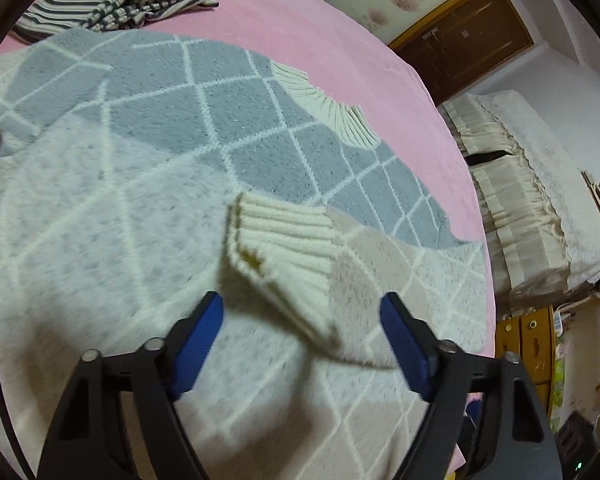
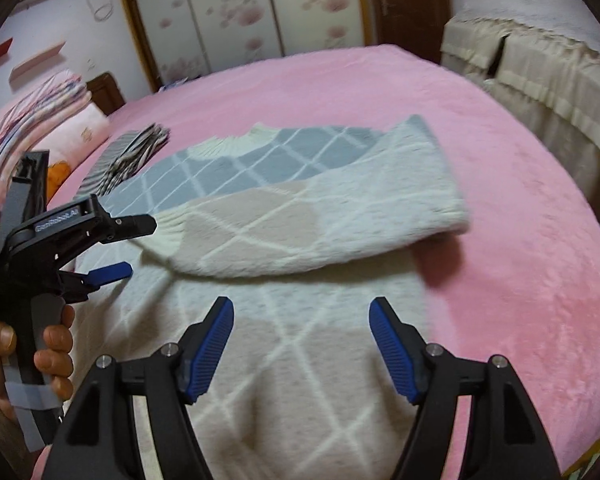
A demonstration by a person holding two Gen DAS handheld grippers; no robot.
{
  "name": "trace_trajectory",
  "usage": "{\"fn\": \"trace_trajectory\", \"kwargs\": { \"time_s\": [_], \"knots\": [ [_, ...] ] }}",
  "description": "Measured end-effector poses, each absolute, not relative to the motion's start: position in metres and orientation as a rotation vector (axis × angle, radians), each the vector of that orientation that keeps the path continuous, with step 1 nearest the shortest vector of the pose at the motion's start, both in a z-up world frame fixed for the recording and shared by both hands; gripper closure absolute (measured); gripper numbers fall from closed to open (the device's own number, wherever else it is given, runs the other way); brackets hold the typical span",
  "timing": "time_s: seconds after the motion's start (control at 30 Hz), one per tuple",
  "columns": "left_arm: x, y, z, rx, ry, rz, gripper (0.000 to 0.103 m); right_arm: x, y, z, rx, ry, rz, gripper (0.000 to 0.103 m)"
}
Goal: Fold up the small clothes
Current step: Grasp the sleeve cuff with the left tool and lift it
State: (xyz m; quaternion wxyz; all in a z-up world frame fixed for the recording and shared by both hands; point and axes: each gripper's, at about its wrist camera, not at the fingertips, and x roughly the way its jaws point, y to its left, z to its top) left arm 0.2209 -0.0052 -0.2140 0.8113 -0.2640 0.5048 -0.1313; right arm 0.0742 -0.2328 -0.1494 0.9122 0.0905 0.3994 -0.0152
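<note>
A sweater (image 1: 148,184) lies spread on the pink bed (image 1: 340,40), filling most of the left wrist view; its top is grey with a white diamond grid, its lower body pale and fuzzy. One sleeve (image 1: 340,264) is folded in across the chest, and its ribbed cuff (image 1: 276,240) sits at centre frame, just beyond the left gripper (image 1: 302,312), whose blue-padded jaws stand wide apart with nothing between them. The cream ribbed collar (image 1: 332,116) shows at the upper right edge of the sweater. In the upper left of that view a striped garment (image 1: 120,0) lies folded on the bed, close to the sweater. In the right wrist view the right gripper (image 2: 302,316) sits at bottom centre over the pale lower body, jaws likewise wide and empty. The folded sleeve crosses mid-frame from right to left, and at the left the left gripper comes in sideways, its tips near the cuff, a hand (image 2: 28,356) round its handle at the lower left. Pillows (image 2: 48,120) are stacked at the far left, and a cream covered bench (image 2: 540,64) stands at the upper right beside the bed.
</note>
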Motion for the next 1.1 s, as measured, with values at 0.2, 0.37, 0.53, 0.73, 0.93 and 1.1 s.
{"fn": "trace_trajectory", "kwargs": {
  "time_s": [0.2, 0.37, 0.53, 0.73, 0.93, 1.1],
  "knots": [
    [0.241, -0.024, -0.226, -0.524, 1.114, -0.266, 0.074, 0.071, -0.255, -0.157, 0.284, 0.814, -0.047, 0.032],
    [0.256, -0.033, -0.218, -0.473, 1.148, -0.273, 0.095, 0.077, -0.26, -0.161, 0.208, 0.859, -0.098, 0.032],
    [0.275, -0.037, -0.168, -0.392, 1.031, -0.3, 0.096, 0.086, -0.278, -0.165, 0.187, 0.878, -0.131, 0.032],
    [0.298, -0.034, -0.111, -0.308, 0.882, -0.289, 0.096, 0.111, -0.308, -0.171, 0.212, 0.865, -0.17, 0.032],
    [0.32, -0.021, -0.089, -0.297, 0.797, -0.24, 0.096, 0.144, -0.313, -0.182, 0.173, 0.883, -0.179, 0.032],
    [0.324, 0.004, -0.095, -0.353, 0.763, -0.18, 0.096, 0.161, -0.309, -0.194, 0.141, 0.903, -0.181, 0.042]
  ]
}}
